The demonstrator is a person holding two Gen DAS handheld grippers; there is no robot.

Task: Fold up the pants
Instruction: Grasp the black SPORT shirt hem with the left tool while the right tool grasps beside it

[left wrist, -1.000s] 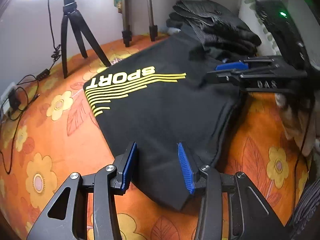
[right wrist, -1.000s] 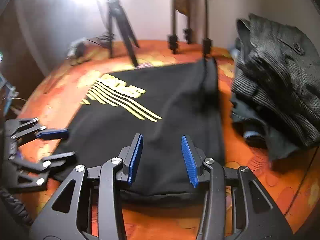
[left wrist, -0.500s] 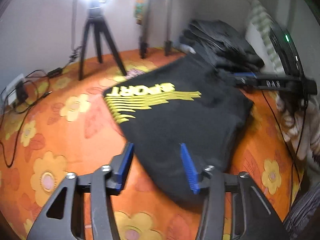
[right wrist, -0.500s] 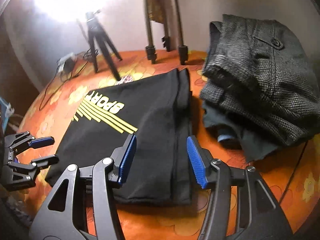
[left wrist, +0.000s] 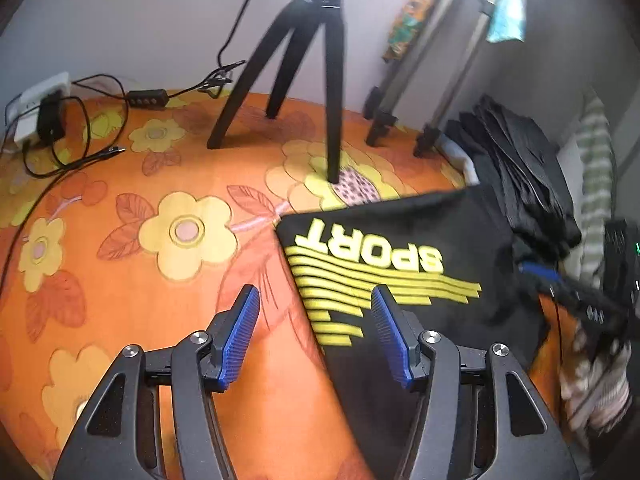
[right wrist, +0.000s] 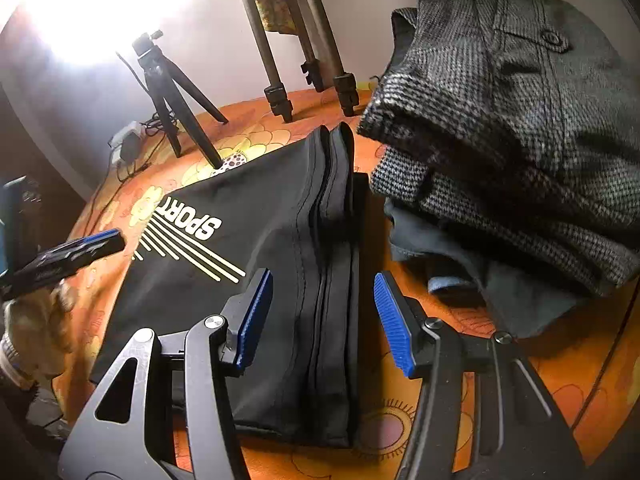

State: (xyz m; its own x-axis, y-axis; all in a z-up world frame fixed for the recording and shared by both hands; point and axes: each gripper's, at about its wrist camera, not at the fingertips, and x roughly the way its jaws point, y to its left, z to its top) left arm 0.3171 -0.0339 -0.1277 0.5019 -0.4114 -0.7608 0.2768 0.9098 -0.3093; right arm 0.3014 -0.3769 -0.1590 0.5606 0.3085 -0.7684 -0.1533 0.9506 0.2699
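Black fabric pants (left wrist: 404, 236) printed with a yellow "SPORT" word and yellow stripes are seen folded flat on an orange bedsheet with yellow flowers (left wrist: 120, 248).

From the left wrist view, the left gripper (left wrist: 315, 334) is held with its blue ribbed pads wide apart and nothing between them. To the left of the tool, black cables and a charger (left wrist: 52, 120) are laid on the sheet. Ahead of it, a small black tripod (left wrist: 304, 56) is stood on the sheet. The left edge of the pants runs between the fingers, with the print just ahead of the right pad. Farther right, a stack of dark folded clothes (left wrist: 520, 184) is seen.

From the right wrist view, the left gripper is seen far to the left, over the left side of the pants. The right gripper (right wrist: 323, 318) is also spread wide and empty, and the thick stacked right edge of the pants (right wrist: 332, 280) lies between and below its fingers. To the right, a pile of grey houndstooth woven trousers (right wrist: 520, 128) is rested beside the pants.
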